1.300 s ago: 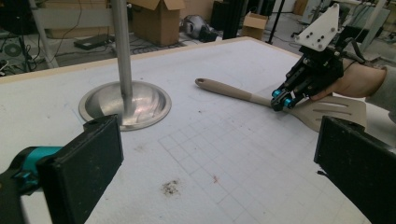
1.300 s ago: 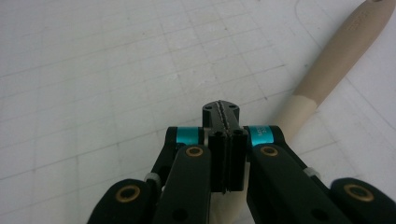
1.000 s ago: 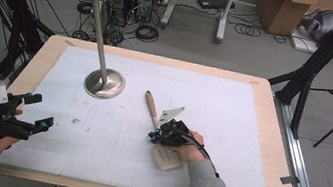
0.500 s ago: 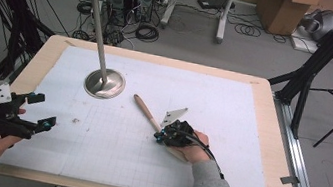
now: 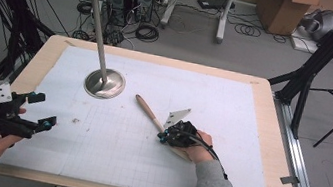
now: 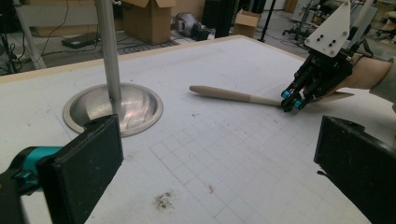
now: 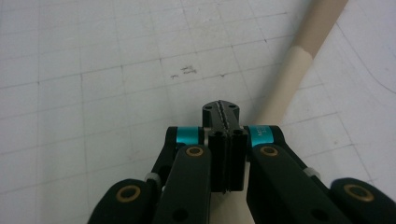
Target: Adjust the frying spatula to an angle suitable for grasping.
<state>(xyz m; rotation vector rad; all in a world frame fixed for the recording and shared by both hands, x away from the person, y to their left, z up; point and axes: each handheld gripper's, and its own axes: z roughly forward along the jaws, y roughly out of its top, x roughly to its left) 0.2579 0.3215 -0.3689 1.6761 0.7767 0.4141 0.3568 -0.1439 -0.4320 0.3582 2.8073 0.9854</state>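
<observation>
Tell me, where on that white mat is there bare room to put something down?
The far right of the white mat, beyond the wooden spoon, is bare. So is the near middle, between the left claw and the right claw. It is tighter between the metal stand and the spoon.

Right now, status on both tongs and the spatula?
Left tongs open, empty, at the table's left edge. Right tongs shut, tips against the spatula, nothing pinched between them. Spatula flat on the mat. Metal stand just beyond its handle end.
</observation>
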